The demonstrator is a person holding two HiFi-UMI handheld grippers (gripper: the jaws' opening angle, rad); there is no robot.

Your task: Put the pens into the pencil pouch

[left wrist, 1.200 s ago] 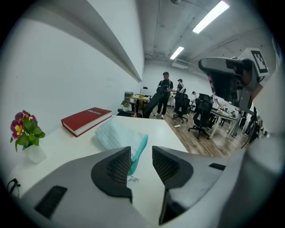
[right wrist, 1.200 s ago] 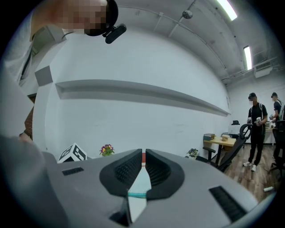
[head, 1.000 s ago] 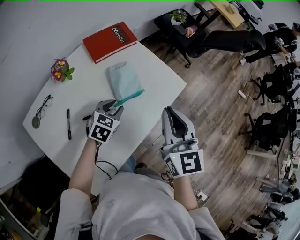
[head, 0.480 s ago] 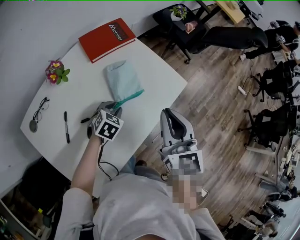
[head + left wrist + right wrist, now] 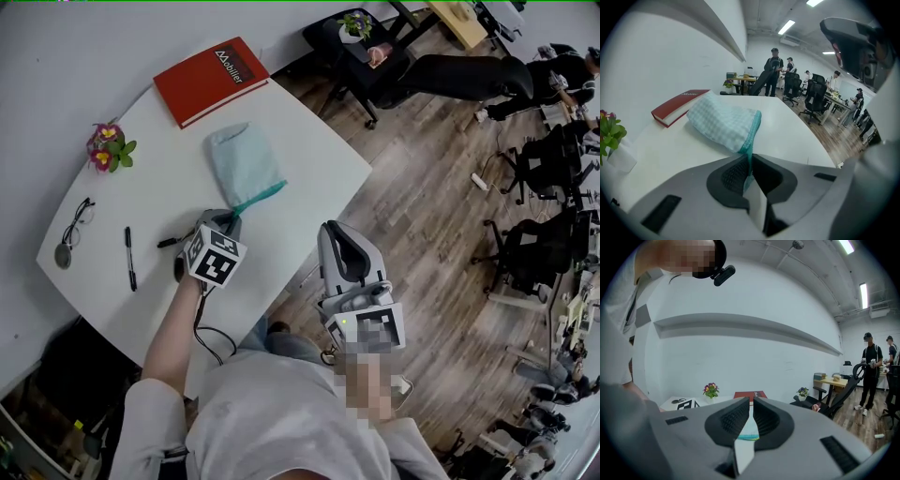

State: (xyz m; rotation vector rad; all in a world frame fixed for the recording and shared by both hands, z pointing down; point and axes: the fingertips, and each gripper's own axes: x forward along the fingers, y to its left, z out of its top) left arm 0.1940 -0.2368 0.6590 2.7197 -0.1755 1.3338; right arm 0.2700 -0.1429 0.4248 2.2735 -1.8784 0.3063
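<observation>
A pale checked pencil pouch point(image 5: 242, 161) with a teal zip edge lies mid-table, also large in the left gripper view point(image 5: 724, 124). My left gripper point(image 5: 228, 220) points down at its near corner. Its jaws are closing, and the teal zip edge sits pinched between the pads point(image 5: 749, 157). One black pen point(image 5: 128, 258) lies on the table to the left. A second black pen point(image 5: 172, 241) pokes out beside the left gripper, partly hidden. My right gripper point(image 5: 339, 234) hovers off the table's right edge over the floor, its jaws point(image 5: 751, 404) together with nothing in them.
A red book point(image 5: 208, 79) lies at the far side of the white table point(image 5: 309, 159). A small flower pot point(image 5: 108, 147) and glasses point(image 5: 73, 230) are at the left. Office chairs and people stand beyond on the wooden floor.
My left gripper has sunk toward the pouch's near corner and its jaws have gone from wide to pinching the teal zip edge. The right gripper has stayed put.
</observation>
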